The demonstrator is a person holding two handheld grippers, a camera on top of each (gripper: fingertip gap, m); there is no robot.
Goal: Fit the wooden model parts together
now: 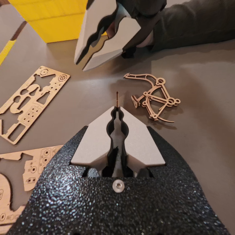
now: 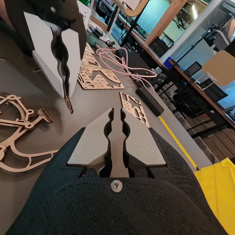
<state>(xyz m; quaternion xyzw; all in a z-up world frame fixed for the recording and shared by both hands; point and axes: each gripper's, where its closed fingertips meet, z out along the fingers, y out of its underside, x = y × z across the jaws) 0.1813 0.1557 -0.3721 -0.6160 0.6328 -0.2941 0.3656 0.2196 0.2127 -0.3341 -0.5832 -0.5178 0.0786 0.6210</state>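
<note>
My left gripper (image 1: 117, 108) is shut on a small thin wooden part (image 1: 117, 98), seen edge-on and sticking out past the fingertips. In the right wrist view the same gripper (image 2: 66, 95) hangs at upper left, holding the slotted part (image 2: 69, 105) above the table. The partly built wooden model (image 1: 157, 99) lies flat on the grey table, just right of the held part; it also shows in the right wrist view (image 2: 19, 127). My right gripper (image 2: 117, 110) is open and empty, low over the table. In the left wrist view it (image 1: 79, 66) is beyond the held part.
Punched-out wooden sheets lie on the table (image 1: 31, 101) (image 1: 38, 164) (image 2: 99, 78) (image 2: 133, 109). A yellow bin (image 1: 50, 19) (image 2: 216, 190) stands nearby. A pink cord (image 2: 124, 66) and a black box (image 2: 150, 103) lie near the table edge with yellow tape (image 2: 178, 142). A sleeve (image 1: 190, 25) rests on the table. The tips of one gripper are about 8 cm away from the tips of the other.
</note>
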